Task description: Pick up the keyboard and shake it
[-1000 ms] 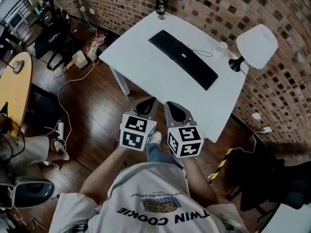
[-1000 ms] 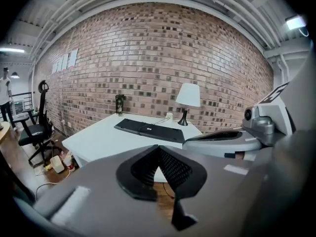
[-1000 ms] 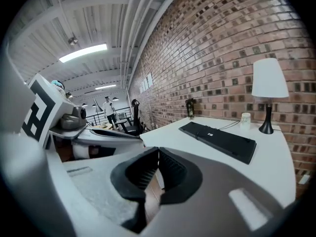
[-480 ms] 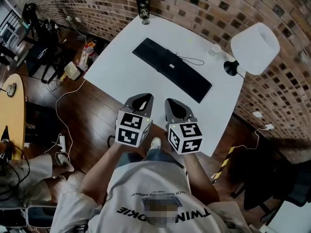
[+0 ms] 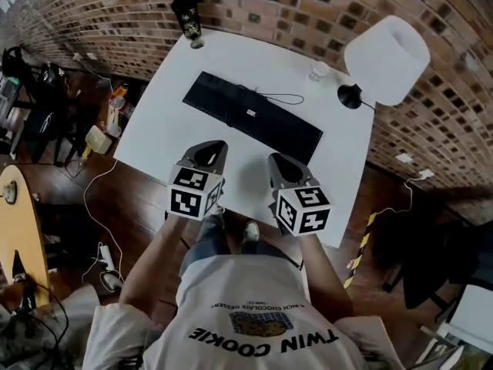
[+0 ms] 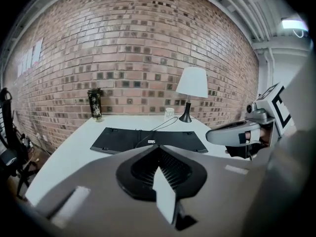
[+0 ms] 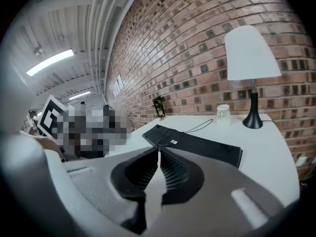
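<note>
Both pairs are up over the near edge of the white bench (image 5: 166,126), side by side and apart. The left tongs (image 5: 209,148) are clenched tight with nothing between the jaws, and the right tongs (image 5: 280,162) are clenched and empty too. Straight ahead of both, clear of the tips and untouched, lies the black keyboard (image 5: 252,118), flat on the bench and set at a slant across it, a thin cable (image 5: 271,96) looping over its top. Beyond the right tongs, past the keyboard, stands a small white cup (image 5: 319,71), and further right a black-based lamp (image 5: 385,48) with a white shade. Far ahead of the left tongs, at the bench's back corner against the brick wall (image 5: 254,2), stands a dark tumbler (image 5: 187,15).
</note>
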The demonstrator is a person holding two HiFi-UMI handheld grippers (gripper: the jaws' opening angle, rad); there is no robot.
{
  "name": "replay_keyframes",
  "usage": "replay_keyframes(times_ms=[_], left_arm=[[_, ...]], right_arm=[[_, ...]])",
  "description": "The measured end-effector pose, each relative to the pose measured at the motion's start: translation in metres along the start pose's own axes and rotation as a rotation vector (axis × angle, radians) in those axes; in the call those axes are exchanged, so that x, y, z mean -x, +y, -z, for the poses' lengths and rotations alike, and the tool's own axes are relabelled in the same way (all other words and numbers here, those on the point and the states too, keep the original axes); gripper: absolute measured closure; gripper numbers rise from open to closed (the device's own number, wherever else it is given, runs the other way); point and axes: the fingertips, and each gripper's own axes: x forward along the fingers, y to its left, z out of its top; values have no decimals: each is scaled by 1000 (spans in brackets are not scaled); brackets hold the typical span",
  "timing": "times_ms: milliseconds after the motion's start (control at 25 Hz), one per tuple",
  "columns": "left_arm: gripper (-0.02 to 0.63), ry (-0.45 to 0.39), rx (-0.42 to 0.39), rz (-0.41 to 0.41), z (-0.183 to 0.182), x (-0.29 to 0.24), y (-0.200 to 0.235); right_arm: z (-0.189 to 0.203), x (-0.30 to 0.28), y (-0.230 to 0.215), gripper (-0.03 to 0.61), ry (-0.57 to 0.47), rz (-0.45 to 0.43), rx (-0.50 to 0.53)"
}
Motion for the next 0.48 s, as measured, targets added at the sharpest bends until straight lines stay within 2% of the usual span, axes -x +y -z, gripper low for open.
replay_keyframes(times_ms=[240,400,480], left_arm=[[607,44,-46,41,-7,-38,59],[601,84,-77,116,-12,-64,93],[576,113,-99,161,-13,-75,110]], right_arm=[[6,-20,-58,563,50,138,-92],[7,-20,-104,526,52,229,-204],[7,-18,-126,507,43,255,-267]])
